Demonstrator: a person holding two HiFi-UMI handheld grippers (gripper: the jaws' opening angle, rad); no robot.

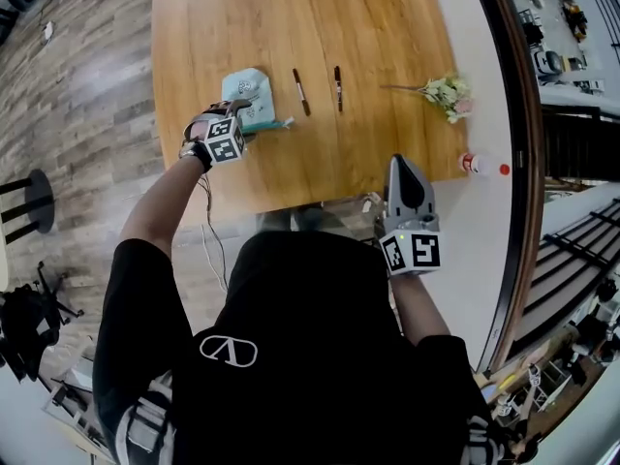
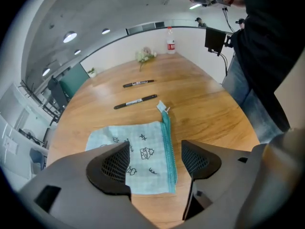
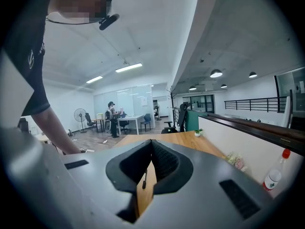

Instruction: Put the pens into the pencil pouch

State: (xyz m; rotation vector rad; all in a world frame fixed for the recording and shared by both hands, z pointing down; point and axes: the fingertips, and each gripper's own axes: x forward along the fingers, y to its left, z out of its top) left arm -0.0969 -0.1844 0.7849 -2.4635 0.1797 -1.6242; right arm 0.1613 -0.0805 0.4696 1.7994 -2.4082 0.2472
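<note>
Step now: I think I am right at the start. No pen is in the pencil pouch (image 2: 143,142) yet.
Left claw (image 2: 155,161): wide open and holding nothing. It points down over the pouch, and the zipper (image 2: 167,147) sits under the gap. It looks close but not touching.
Right claw (image 3: 151,161): shut tight with nothing in it. It waits at the near edge of the table (image 1: 368,27), apart from the pens.
Pouch: flat, soft cloth, pale blue-green with little black drawings. The zipper runs down one side in a darker green with a small pull tab at the far end. I cannot tell if it is zipped shut.
Pens: the near pen (image 2: 136,101) and the far pen (image 2: 138,83) are thin, dark, hard sticks. They lie flat, side by side, just past the pouch, not touching it.
Table: smooth wood, light brown and a bit shiny.
Next move: I think the left claw must pinch the pouch by its zipper edge to hold it still or open it. Then the right claw must open and pick up a thin pen off a flat top, which is fiddly.
</note>
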